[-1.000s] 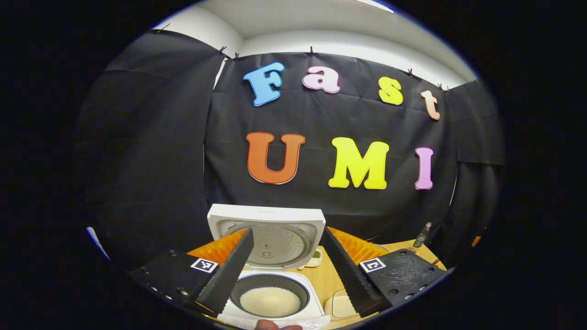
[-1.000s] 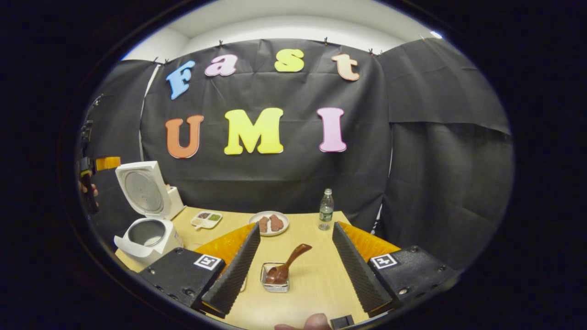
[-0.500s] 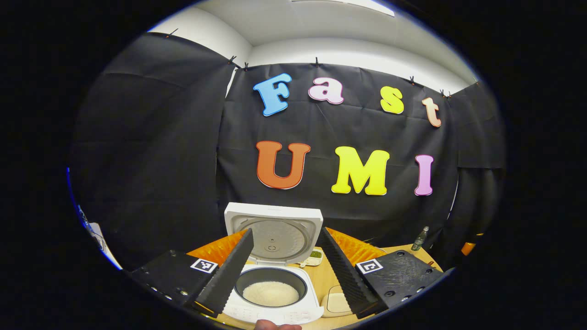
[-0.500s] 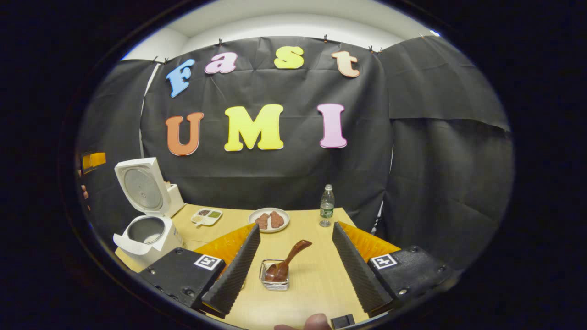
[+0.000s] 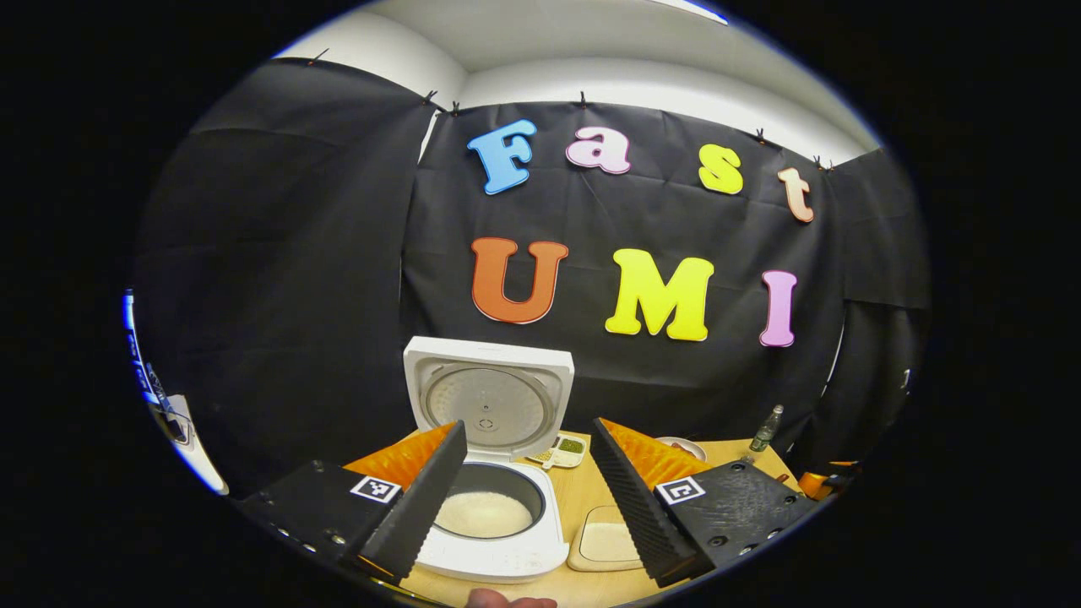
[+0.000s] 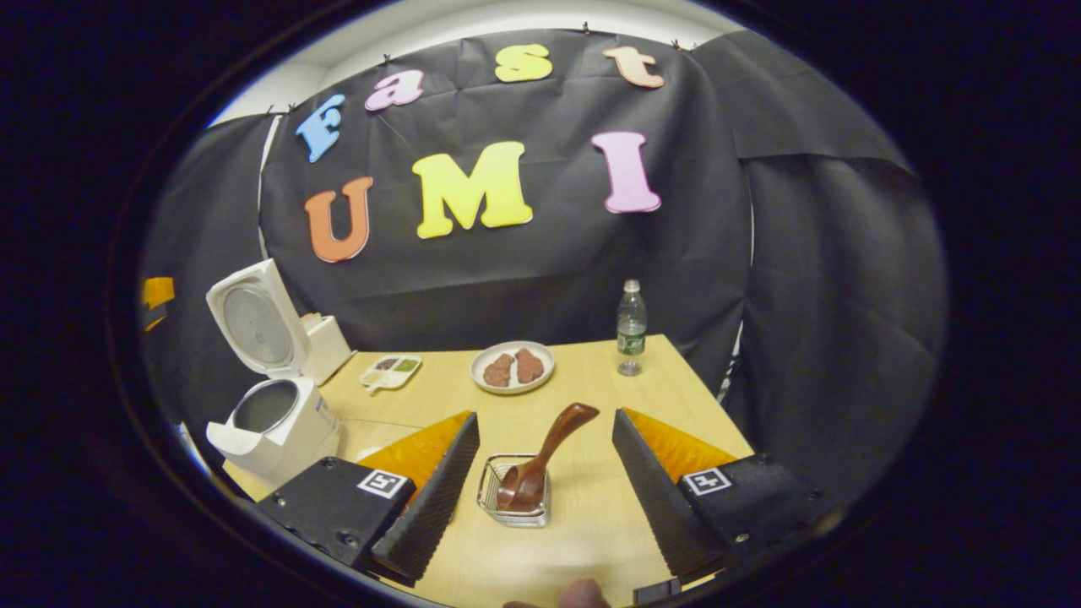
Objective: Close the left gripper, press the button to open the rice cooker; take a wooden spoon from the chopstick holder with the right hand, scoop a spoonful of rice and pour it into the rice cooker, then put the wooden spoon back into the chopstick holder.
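Observation:
The white rice cooker stands with its lid raised, and white rice lies in its pot. My left gripper hovers open in front of it, touching nothing. A brown wooden spoon leans bowl-down in a small wire chopstick holder on the table. My right gripper is open, its fingers on either side of the holder and short of it. The open rice cooker sits at the table's far left in the right gripper view.
A shallow cream dish of rice lies just right of the cooker. On the wooden table stand a plate of brown food, a water bottle and a small divided condiment dish. Black cloth walls close the booth.
My left gripper has drawn back from the cooker, so the rice dish shows more. My right gripper has tipped down and come nearer the holder and spoon. Both stay open.

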Demonstrator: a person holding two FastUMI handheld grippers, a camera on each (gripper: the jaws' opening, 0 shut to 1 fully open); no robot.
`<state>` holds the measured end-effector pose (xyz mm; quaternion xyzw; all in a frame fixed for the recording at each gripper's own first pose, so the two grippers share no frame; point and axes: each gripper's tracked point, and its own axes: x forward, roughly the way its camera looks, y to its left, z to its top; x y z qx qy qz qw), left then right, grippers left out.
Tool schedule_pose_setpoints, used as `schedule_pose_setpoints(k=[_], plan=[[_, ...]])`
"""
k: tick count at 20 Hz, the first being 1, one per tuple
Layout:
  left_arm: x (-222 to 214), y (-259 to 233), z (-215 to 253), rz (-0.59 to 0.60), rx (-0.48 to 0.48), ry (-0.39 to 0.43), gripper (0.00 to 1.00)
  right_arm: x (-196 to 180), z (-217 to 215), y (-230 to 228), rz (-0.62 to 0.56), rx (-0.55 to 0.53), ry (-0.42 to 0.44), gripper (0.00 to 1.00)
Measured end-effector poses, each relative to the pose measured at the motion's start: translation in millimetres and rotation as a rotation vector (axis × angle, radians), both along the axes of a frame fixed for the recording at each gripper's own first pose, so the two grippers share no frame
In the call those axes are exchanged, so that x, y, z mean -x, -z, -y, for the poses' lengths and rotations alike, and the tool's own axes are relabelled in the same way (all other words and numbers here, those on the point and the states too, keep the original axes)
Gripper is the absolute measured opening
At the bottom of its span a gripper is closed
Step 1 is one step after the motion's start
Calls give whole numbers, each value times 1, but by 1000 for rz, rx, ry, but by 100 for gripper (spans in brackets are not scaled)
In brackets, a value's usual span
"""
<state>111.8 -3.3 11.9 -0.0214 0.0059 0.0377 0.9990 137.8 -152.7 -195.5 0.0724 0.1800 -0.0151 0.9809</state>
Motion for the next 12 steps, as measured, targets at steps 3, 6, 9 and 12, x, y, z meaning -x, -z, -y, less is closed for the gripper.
schedule_pose_setpoints(k=[3,6,9,12], plan=[[-4,-2,1,-8,6,-25,94,-25,-1,31,-48,-30,-25,100],[-10,1,1,-29,-11,-60,94,-50,4,60,-104,-59,-36,95],[-16,9,0,-60,-24,-99,94,-74,11,83,-146,-73,-49,82],[-15,14,5,-79,-17,-124,94,-91,5,99,-180,-99,-93,79]])
